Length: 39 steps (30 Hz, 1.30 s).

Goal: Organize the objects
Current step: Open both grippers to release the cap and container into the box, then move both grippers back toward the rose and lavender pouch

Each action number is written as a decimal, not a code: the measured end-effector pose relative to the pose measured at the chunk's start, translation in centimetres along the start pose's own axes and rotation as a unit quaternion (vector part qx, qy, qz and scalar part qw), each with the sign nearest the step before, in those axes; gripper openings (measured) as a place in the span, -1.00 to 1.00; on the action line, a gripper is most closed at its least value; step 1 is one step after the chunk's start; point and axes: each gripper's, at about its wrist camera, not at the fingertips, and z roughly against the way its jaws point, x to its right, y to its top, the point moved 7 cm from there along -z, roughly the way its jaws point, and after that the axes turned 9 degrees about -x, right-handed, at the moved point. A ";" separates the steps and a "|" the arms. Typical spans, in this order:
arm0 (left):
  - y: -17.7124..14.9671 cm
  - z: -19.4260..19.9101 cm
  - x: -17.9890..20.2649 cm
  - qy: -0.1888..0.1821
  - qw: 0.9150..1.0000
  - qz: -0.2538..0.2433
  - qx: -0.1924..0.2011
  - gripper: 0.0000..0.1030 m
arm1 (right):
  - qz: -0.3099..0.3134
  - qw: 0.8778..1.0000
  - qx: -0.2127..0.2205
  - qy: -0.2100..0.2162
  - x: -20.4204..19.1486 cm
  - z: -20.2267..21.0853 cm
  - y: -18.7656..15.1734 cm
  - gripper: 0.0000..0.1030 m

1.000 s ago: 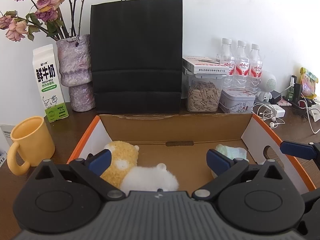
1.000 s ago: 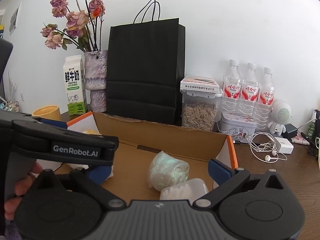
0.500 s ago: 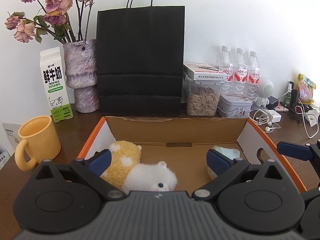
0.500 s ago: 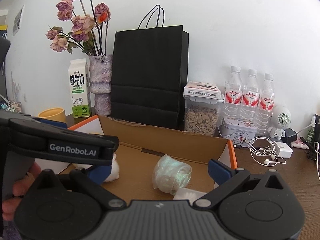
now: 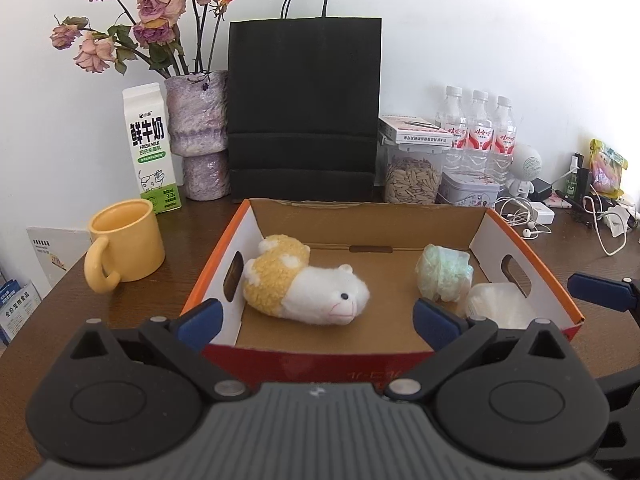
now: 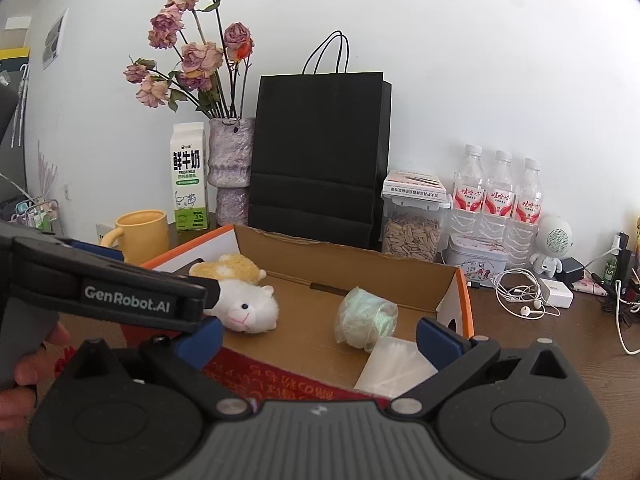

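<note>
Now the left gripper (image 5: 316,318) is wide open and holds nothing; its two blue fingertips (image 5: 199,318) stand far apart at the near wall of the cardboard box (image 5: 312,354). The right gripper (image 6: 318,336) is also spread wide and empty, and it is at the near right part of the same box. In the right wrist view the body of the left gripper crosses the left side of the picture, with a hand (image 6: 24,372) around its grey handle.

Inside the box, a plush toy (image 5: 306,286) lies on its side in the left half, its yellow part toward the back left and its white face toward the front. In the right half there is a pale green crumpled bundle (image 5: 443,272), and just beside it, in the front right corner, a clear plastic bag (image 5: 496,306). The toy and the bundle are well apart, with bare cardboard floor between them.

The box stands on a dark wooden table (image 5: 56,312). To the left of the box is a yellow mug (image 5: 126,246), and behind it a milk carton (image 5: 151,148) and a vase (image 5: 200,132) with dried roses. A black paper bag (image 5: 304,108) stands upright right behind the box. To the right of the bag are a jar of seeds (image 5: 412,178), three water bottles (image 5: 478,132), a tin (image 5: 470,192) and white earphones (image 5: 524,216)
</note>
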 end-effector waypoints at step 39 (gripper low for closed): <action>-10.4 8.4 -4.5 0.016 0.999 0.012 -0.037 1.00 | 0.013 0.999 -0.046 -0.007 -5.2 8.7 -8.3 1.00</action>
